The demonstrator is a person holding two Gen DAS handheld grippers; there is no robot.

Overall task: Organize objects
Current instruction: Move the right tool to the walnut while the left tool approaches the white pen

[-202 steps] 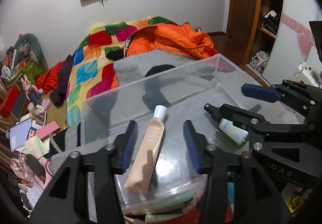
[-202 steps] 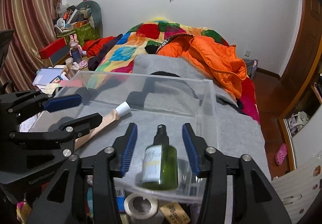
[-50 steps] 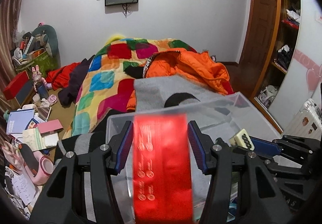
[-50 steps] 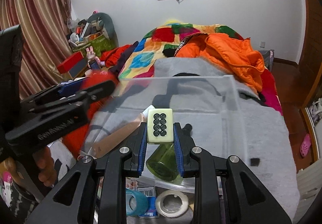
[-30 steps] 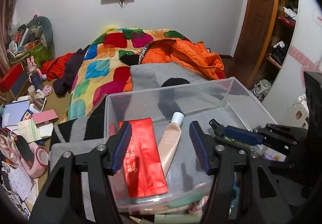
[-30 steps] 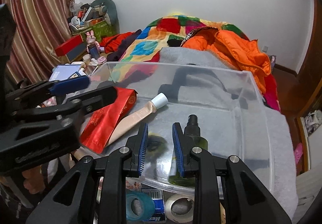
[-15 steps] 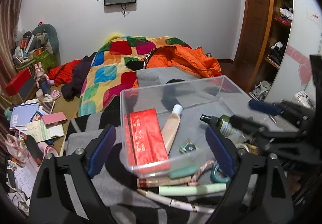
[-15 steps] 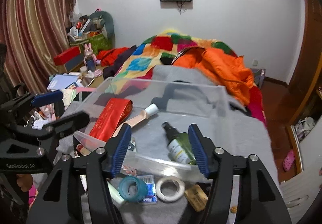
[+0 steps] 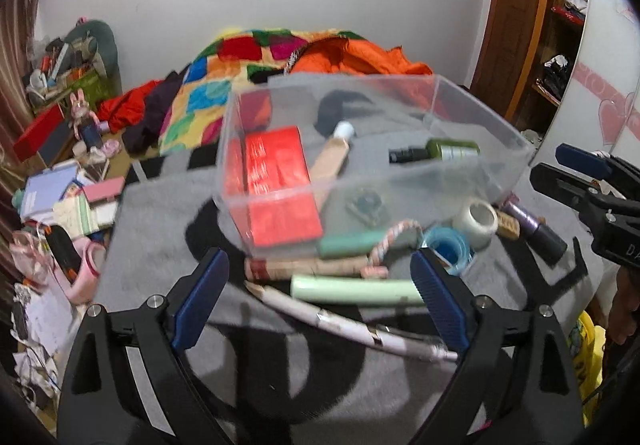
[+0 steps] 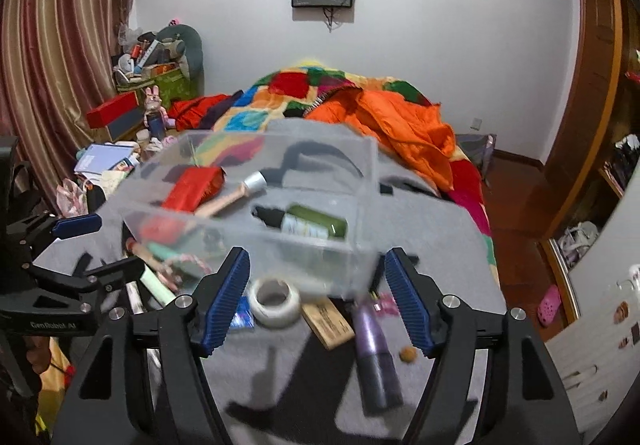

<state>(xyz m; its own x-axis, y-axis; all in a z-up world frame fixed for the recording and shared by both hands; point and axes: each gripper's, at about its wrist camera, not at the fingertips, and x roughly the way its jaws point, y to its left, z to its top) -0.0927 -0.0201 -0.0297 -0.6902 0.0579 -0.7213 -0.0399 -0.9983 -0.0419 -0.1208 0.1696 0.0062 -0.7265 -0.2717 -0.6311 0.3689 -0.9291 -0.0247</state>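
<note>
A clear plastic box (image 9: pixel 480 149) (image 10: pixel 360 181) sits on a grey blanket and holds a red packet (image 9: pixel 276 173) (image 10: pixel 192 185), a beige tube (image 9: pixel 332 157) and a green spray bottle (image 9: pixel 448 151) (image 10: pixel 308 223). Loose items lie in front of it: a mint tube (image 9: pixel 352 291), a white pen (image 9: pixel 340 321), a blue tape ring (image 9: pixel 448 249), a clear tape roll (image 10: pixel 276 299) and a purple bottle (image 10: pixel 376 357). My left gripper (image 9: pixel 318 265) hangs open above the mint tube and pen. My right gripper (image 10: pixel 317 261) is opening over the tape roll, with nothing gripped.
The grey blanket (image 9: pixel 160 229) covers the work surface. Behind the box lie a patchwork quilt (image 10: pixel 304 85) and an orange jacket (image 10: pixel 400 121). Books and clutter (image 9: pixel 60 197) crowd the floor on the left. A wooden wardrobe (image 9: pixel 520 25) stands at the right.
Both grippers have drawn back from the box and their jaws stand wider. The red packet, and a small tile that the right gripper held, are no longer between the jaws. The loose items have come into view.
</note>
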